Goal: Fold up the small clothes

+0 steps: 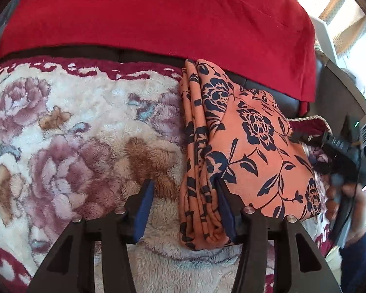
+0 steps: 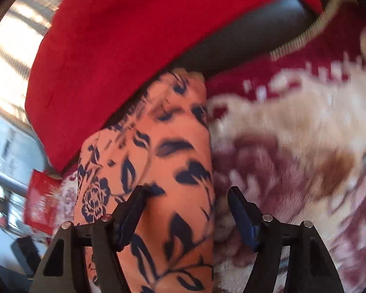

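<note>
On the left lies a fluffy blanket (image 1: 68, 127) with big pink and brown flowers, and it covers the whole seat. The left gripper (image 1: 184, 195) is above it with its jaws wide apart and nothing between them except the near edge of the cloth; its right finger touches the folded side of the orange cloth (image 1: 246, 141), or is just beside it. This cloth, orange with dark blue flowers, lies folded in several layers on the blanket, and its far end reaches under a red cover (image 1: 158, 14) that hangs over the backrest. To the right of the cloth, the right gripper (image 2: 186, 208) is also open. In its own blurred view the cloth (image 2: 163, 171) passes between the two fingers, but they do not press it. The blanket (image 2: 292, 146) fills the right side there.
</note>
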The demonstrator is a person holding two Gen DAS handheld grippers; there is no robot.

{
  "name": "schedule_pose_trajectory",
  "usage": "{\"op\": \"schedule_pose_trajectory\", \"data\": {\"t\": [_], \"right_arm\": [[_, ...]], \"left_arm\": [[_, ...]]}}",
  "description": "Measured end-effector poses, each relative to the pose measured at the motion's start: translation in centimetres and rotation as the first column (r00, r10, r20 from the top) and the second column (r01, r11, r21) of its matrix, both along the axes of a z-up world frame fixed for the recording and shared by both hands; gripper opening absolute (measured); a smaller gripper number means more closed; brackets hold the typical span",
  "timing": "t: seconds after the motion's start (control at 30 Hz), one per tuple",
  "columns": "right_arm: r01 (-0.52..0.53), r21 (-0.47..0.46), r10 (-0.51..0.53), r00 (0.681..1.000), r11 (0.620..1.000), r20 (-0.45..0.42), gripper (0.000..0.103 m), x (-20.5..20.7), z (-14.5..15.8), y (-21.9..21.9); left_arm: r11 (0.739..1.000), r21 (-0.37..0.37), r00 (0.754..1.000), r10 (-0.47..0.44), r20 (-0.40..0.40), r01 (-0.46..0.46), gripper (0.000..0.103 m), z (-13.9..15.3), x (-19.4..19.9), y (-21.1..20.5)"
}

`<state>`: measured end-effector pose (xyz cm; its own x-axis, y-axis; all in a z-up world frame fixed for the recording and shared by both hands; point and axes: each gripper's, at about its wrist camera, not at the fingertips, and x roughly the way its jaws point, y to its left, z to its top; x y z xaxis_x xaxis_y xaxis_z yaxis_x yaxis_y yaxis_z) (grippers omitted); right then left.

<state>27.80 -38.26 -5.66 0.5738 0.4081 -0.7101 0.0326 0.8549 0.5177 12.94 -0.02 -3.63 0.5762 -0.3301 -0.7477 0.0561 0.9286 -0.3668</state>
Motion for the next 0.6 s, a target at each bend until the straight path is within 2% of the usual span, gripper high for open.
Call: {"op": "schedule_pose_trajectory", "data": {"t": [0.13,0.2,0.27,0.3,0.33,0.37,0.43,0.47,0.53,0.6], "right_arm": [[0.030,-0.063,-0.025,0.996,0.998,0.080,0.073,1.4,2.8,1.1],[-0.017,-0.119,0.021,0.999,0.993,0.031,0.073,3.7,2.4,2.3],[-0.043,-0.215,0.021,0.994,0.976,-0.105,0.073,6.0,0.2,2.6],[-0.028,-0.194,0.006,0.994,0.981,-0.112,0.073,6.1,0.2,2.4],[-0.016,-0.195,-0.002,0.996,0.981,-0.092,0.074,5.8,0.8,2.6],[-0.012,-0.235,0.007,1.000,0.972,-0.021,0.074,4.8,2.5,3.2],[-0.005,-0.280,0.016,0.999,0.960,0.038,0.074,3.4,4.2,4.3],[-0.030,-0.284,0.051,0.996,0.958,0.067,0.074,2.5,5.2,5.3],[-0.087,-0.275,0.113,0.990,0.958,0.081,0.079,1.6,5.7,6.6],[-0.172,-0.238,0.183,0.983,0.956,0.026,0.079,1.8,4.6,7.7]], "left_arm": [[1.000,-0.010,1.000,0.003,-0.001,-0.003,0.056,-0.2,0.0,0.1],[1.000,-0.009,1.000,0.005,-0.004,-0.005,0.058,-0.4,-0.1,0.2],[1.000,-0.013,1.000,0.008,-0.010,-0.008,0.058,-0.3,0.1,0.2],[1.000,-0.011,1.000,0.009,-0.011,-0.009,0.058,-0.3,0.1,0.2],[1.000,-0.006,1.000,0.008,-0.005,-0.008,0.058,-0.3,0.0,0.2],[1.000,0.005,1.000,0.007,0.001,-0.007,0.060,-0.3,0.0,0.1],[1.000,0.014,1.000,0.014,0.004,-0.014,0.061,-0.4,0.1,-0.1],[1.000,0.013,1.000,0.017,0.003,-0.017,0.061,-0.4,0.1,-0.1],[1.000,0.013,1.000,0.024,0.000,-0.024,0.061,-0.3,0.0,-0.1],[0.999,0.018,1.000,0.031,-0.003,-0.031,0.061,0.1,-0.3,-0.1]]}}
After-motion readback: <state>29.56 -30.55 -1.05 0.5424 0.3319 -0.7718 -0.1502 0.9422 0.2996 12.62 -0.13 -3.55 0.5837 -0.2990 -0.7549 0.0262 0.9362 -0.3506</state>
